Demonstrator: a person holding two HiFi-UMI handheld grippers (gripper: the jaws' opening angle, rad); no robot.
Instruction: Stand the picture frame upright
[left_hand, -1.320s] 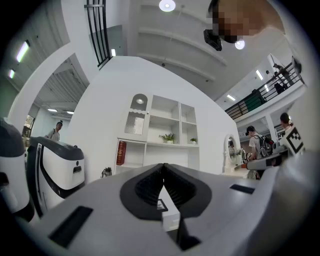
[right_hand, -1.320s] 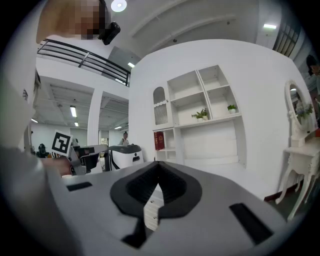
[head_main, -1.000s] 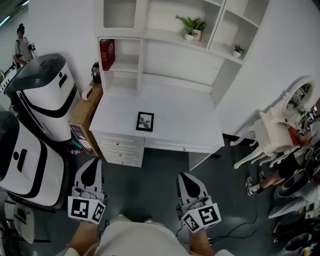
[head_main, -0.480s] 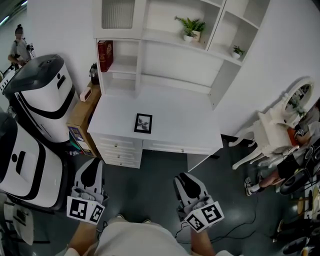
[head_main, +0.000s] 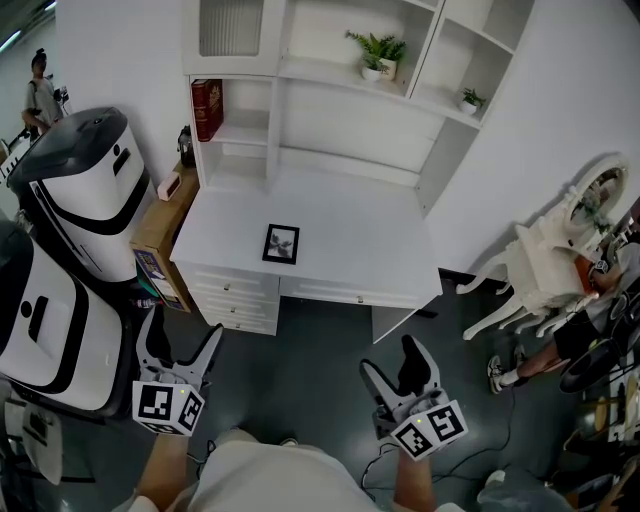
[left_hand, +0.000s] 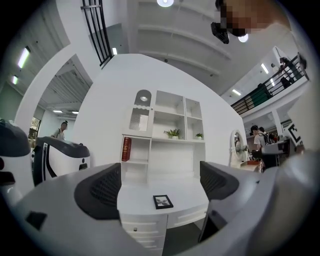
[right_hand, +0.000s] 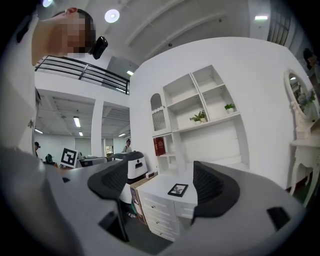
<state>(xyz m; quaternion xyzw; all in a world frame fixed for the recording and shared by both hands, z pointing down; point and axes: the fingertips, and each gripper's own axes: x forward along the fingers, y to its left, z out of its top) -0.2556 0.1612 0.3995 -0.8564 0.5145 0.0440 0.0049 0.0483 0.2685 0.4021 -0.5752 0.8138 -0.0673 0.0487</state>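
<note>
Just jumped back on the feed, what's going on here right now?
A person stands facing the white desk, holding the left gripper and right gripper out in front. The fingers of both have just opened wide, with nothing between them. The picture frame lies flat on the desk, untouched, and both grippers are well short of it.

walls (head_main: 530, 130): white | floor (head_main: 310, 360): dark grey | desk (head_main: 350, 245): white, drawers, against wall | shelf unit (head_main: 300, 110): white, on desk | chair (head_main: 535, 272): white, right of desk
</note>
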